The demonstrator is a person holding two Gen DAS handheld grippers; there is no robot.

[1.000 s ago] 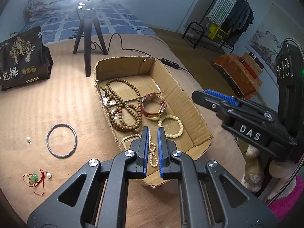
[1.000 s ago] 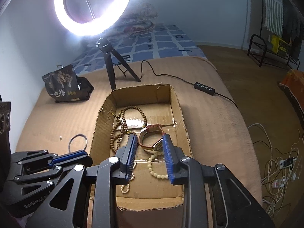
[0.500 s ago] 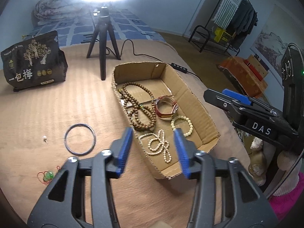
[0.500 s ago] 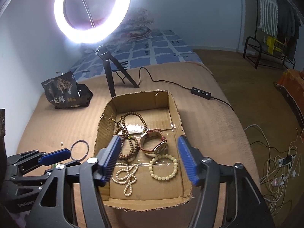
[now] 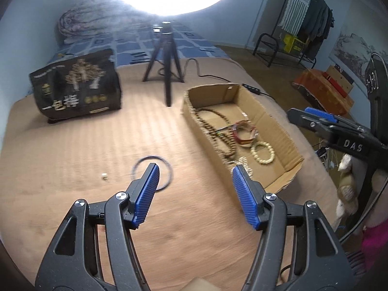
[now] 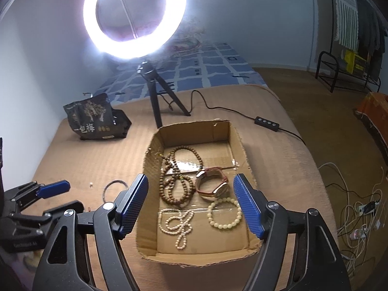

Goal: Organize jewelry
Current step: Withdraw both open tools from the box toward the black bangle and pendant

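Cardboard box (image 6: 238, 143): four bead strings, one watch (image 6: 213, 188)

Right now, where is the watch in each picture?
Left wrist view: the watch lies in the cardboard box, right of centre, between the brown beads and the pale bracelet.
Right wrist view: the watch is near the middle, in the box, between the open blue fingers.
Shared landmark: the black tripod behind the box.
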